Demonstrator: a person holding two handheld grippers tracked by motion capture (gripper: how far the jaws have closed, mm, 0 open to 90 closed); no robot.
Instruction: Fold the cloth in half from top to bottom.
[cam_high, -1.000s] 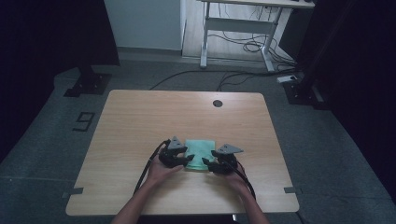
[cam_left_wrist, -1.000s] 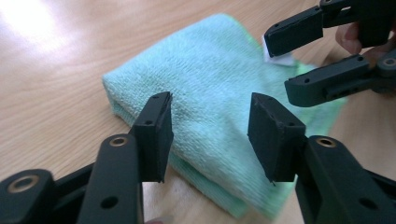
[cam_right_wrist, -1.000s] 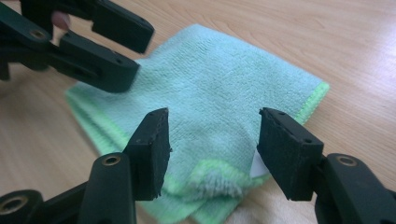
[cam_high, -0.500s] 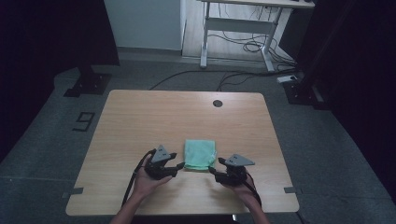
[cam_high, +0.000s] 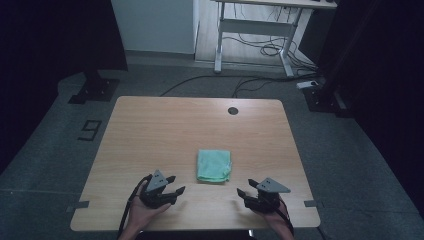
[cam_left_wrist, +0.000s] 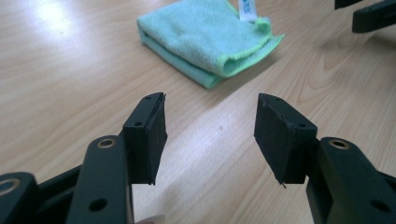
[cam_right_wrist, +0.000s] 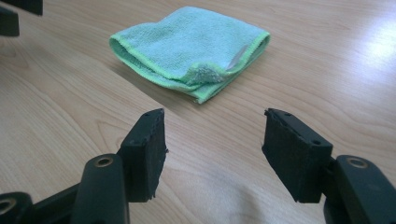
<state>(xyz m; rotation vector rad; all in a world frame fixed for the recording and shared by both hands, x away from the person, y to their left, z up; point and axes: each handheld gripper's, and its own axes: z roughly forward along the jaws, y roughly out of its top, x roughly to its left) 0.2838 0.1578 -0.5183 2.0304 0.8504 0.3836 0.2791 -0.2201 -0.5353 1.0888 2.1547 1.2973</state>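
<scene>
High view: folded green cloth (cam_high: 214, 165) lies mid-table (cam_high: 150, 130), between left gripper (cam_high: 173, 186) and right gripper (cam_high: 245, 192); both have just been opening, jaws apart, empty; a careless re-grab could likely unfold it.

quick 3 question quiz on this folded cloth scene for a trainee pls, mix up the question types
1. True or false: the left gripper is clamped on the green cloth.
2. Multiple choice: the cloth lies A) folded, flat on the wooden table; B) hanging over the table edge; C) pinched in the right gripper.
3. Fill in: in the high view, the cloth lies ____ the two grippers, farther from the person.

Key
1. False: its fingers stand apart over bare wood, short of the cloth.
2. A
3. Between
</scene>
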